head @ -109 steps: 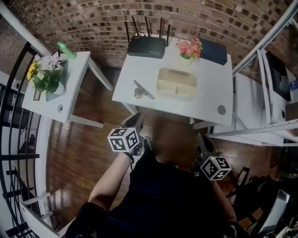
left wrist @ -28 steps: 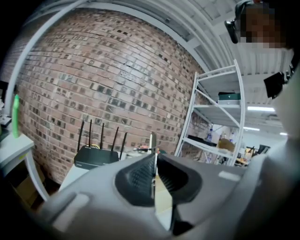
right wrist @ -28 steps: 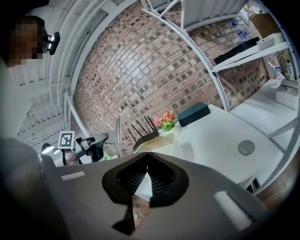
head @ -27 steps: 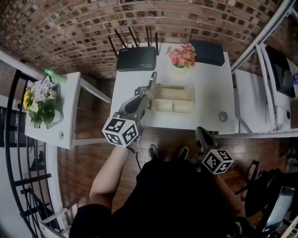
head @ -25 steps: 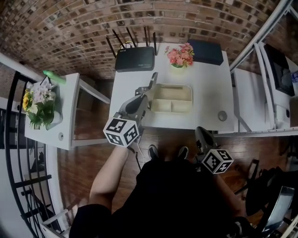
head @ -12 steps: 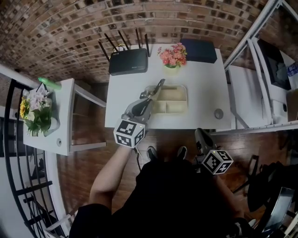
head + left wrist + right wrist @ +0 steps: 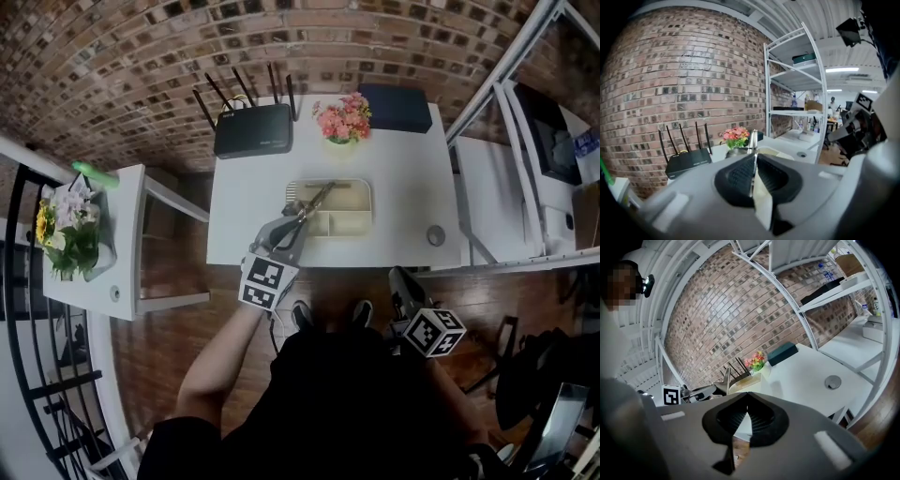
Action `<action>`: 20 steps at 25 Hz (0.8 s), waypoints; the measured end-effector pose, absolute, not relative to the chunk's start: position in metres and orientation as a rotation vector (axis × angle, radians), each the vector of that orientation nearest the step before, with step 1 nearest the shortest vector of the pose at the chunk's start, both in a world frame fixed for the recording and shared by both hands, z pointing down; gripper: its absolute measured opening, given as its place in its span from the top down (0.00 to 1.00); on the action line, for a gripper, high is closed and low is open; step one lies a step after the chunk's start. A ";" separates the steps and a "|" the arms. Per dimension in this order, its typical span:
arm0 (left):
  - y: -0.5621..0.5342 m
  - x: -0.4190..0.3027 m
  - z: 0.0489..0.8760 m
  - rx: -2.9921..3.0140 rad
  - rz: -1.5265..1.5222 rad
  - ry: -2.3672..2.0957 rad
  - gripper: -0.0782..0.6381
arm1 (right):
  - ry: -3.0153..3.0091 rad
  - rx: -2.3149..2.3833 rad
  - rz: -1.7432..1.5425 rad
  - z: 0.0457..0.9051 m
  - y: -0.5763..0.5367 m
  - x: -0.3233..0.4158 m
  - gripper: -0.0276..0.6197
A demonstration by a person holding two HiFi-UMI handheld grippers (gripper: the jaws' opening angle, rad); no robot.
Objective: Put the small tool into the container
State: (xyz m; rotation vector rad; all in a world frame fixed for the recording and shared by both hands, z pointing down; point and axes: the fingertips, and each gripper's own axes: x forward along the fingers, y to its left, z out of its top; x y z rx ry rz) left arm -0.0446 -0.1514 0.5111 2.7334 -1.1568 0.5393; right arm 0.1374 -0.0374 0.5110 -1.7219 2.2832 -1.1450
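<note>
A small grey metal tool (image 7: 317,199) is pinched in my left gripper (image 7: 292,223), which is shut on it. The tool's free end slants up over the cream divided container (image 7: 367,208) in the middle of the white table (image 7: 412,169). In the left gripper view the tool (image 7: 753,139) shows as a thin blade rising between the closed pads (image 7: 740,176), with the container (image 7: 780,153) just behind. My right gripper (image 7: 400,278) hangs low beside the person's legs, off the table, shut and empty. The right gripper view shows its closed fingertips (image 7: 754,412), the left gripper (image 7: 693,393) and the container (image 7: 746,382).
At the table's back edge stand a black router (image 7: 252,129) with antennas, a pink flower pot (image 7: 343,119) and a dark box (image 7: 395,107). A side table (image 7: 103,234) with flowers is at the left and white metal shelving (image 7: 525,141) at the right.
My left gripper has carried the tool rightward from the table's left part to over the container. The right gripper has stayed by the person's legs.
</note>
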 end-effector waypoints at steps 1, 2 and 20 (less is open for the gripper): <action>-0.151 -0.045 0.514 2.729 0.559 -1.156 0.87 | 2.284 -1.718 -1.149 0.512 -0.037 0.137 0.94; -0.150 -0.045 0.518 2.724 0.576 -1.156 0.87 | 2.287 -1.714 -1.152 0.513 -0.038 0.136 0.94; -0.149 -0.040 0.559 2.637 0.764 -1.096 0.86 | 2.287 -1.706 -1.183 0.519 -0.042 0.135 0.94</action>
